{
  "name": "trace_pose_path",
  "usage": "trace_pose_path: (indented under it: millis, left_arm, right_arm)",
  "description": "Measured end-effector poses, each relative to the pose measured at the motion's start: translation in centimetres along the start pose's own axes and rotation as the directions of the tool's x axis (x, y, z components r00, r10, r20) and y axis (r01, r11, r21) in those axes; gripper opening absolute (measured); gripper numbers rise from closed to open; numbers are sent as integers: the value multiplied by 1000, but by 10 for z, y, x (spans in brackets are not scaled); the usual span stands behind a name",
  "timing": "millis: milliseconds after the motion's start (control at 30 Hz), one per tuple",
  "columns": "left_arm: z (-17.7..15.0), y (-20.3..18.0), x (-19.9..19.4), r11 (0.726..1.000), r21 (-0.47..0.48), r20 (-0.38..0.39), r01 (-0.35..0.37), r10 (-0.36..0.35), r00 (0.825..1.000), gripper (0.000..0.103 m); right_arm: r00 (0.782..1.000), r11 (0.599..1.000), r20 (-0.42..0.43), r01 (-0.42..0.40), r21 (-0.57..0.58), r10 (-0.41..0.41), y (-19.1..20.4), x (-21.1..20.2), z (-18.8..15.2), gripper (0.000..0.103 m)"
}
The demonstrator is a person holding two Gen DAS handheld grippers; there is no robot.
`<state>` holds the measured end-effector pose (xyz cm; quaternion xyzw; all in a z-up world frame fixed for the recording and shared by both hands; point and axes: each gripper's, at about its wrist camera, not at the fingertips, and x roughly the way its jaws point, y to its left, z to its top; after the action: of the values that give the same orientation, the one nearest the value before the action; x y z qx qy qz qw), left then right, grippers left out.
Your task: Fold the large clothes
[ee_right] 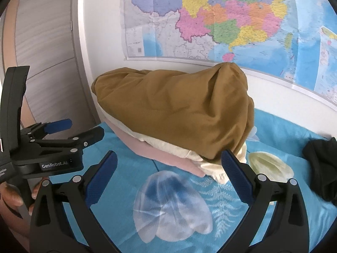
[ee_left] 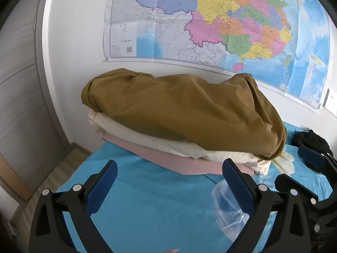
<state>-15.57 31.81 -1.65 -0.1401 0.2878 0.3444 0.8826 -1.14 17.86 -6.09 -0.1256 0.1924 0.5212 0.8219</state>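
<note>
On the bed (ee_right: 284, 126), against the wall under the map (ee_right: 210, 16), sits a stack of three folded garments: a mustard one (ee_right: 179, 113) on top, a cream one (ee_right: 210, 164) beneath, a pink one (ee_right: 160, 156) at the bottom. A black garment (ee_right: 322, 166) lies crumpled well to the right, likely next to fold. All look soft, light and limp, so it would sag unless pinched at two edges or corners. Both hand-held grippers, left (ee_left: 170, 181) and right (ee_right: 168, 170), stand wide apart and empty, near the stack
</note>
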Motion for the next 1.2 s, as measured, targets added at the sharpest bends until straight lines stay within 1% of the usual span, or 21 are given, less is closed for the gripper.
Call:
trace_pose_path:
  millis: [233,500,1200]
  left_arm:
    - [-11,-5,-15,1000,4,11,-14,14,1000,97]
    - [-19,-9,-27,1000,-6,11,1,-1,1000,97]
    - [-29,-18,-35,1000,19,11,-3,3,1000,97]
  right_arm:
    - [1000,1000,-2,-14,10,14,1,-10,-12,97]
    - [1000,1000,16,-12,11,11,4,-22,-19,97]
    - [999,999,30,-20,31,19,2,-35,-28,97]
